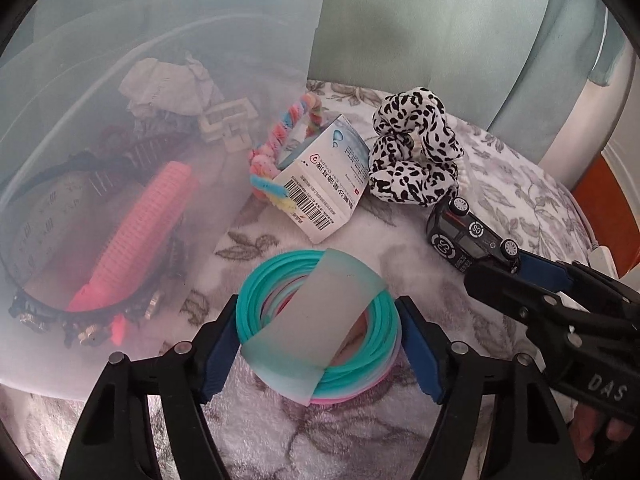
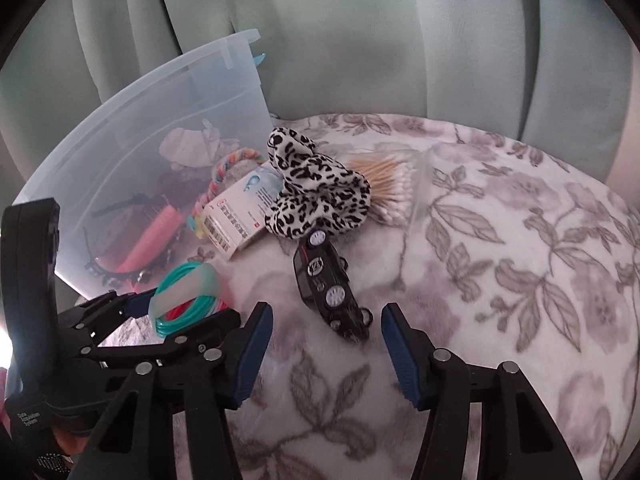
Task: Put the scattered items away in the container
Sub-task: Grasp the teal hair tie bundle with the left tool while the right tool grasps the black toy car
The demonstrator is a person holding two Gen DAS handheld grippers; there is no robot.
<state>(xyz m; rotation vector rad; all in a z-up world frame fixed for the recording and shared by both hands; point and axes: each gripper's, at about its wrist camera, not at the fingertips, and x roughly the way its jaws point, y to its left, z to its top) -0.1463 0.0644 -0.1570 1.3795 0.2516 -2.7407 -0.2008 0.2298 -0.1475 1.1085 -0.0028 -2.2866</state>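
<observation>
A bundle of teal and pink hair bands [image 1: 320,328] wrapped in a frosted strip sits on the floral blanket between the fingers of my left gripper [image 1: 320,344]; the jaws are open around it, close to its sides. It also shows in the right wrist view [image 2: 186,294]. A black toy car [image 2: 330,292] lies just ahead of my open right gripper [image 2: 326,350], also in the left view [image 1: 468,236]. A clear plastic bin [image 1: 132,128] [image 2: 132,120] stands at the left with a pink comb [image 1: 136,236] and headbands inside.
A leopard-print scrunchie [image 2: 316,192], a small white box [image 2: 240,212], a pastel braided ring [image 1: 280,148] and a bag of cotton swabs [image 2: 390,188] lie on the blanket [image 2: 520,280] beside the bin. Green curtains [image 2: 360,40] hang behind.
</observation>
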